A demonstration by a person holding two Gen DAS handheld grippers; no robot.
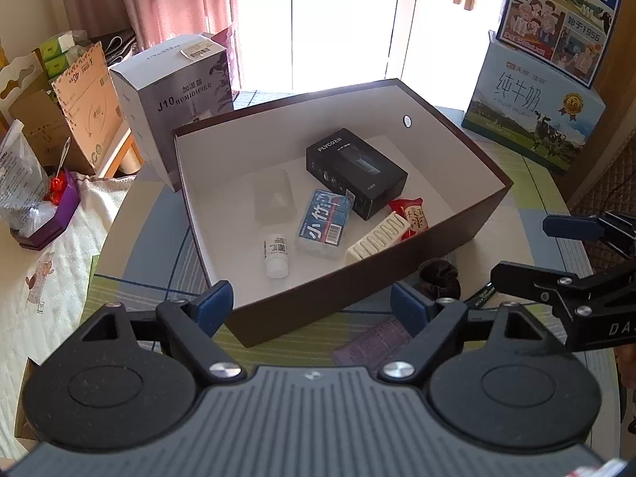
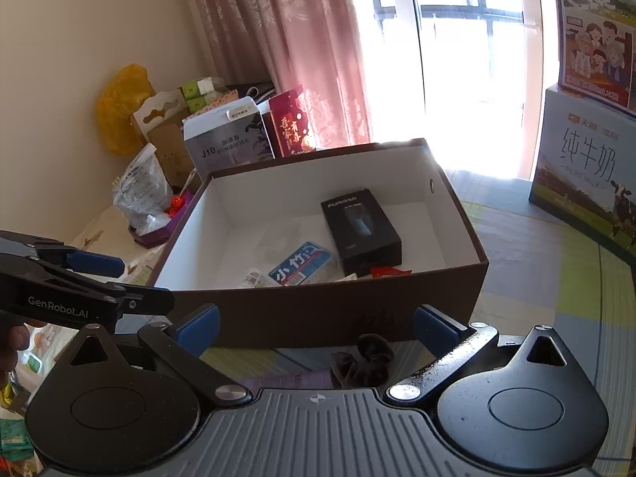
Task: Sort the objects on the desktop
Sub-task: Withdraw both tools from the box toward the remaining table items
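Between my left gripper (image 1: pixel 312 306) fingers, spread wide w/ nothing held, sits the near wall of the brown box (image 1: pixel 318 298). My right gripper (image 2: pixel 316 328) is likewise spread & empty, w/ the black scrunchie (image 2: pixel 363 361) on the table betw. its fingers, just outside the box. Left cam alone shows the purple card (image 1: pixel 371 344) near the scrunchie, plus the white bottle (image 1: pixel 276 254) & white strip (image 1: pixel 377 238) fully; right cam hides them partly. Black Flyco box (image 1: pixel 355 171) lies at far right inside.
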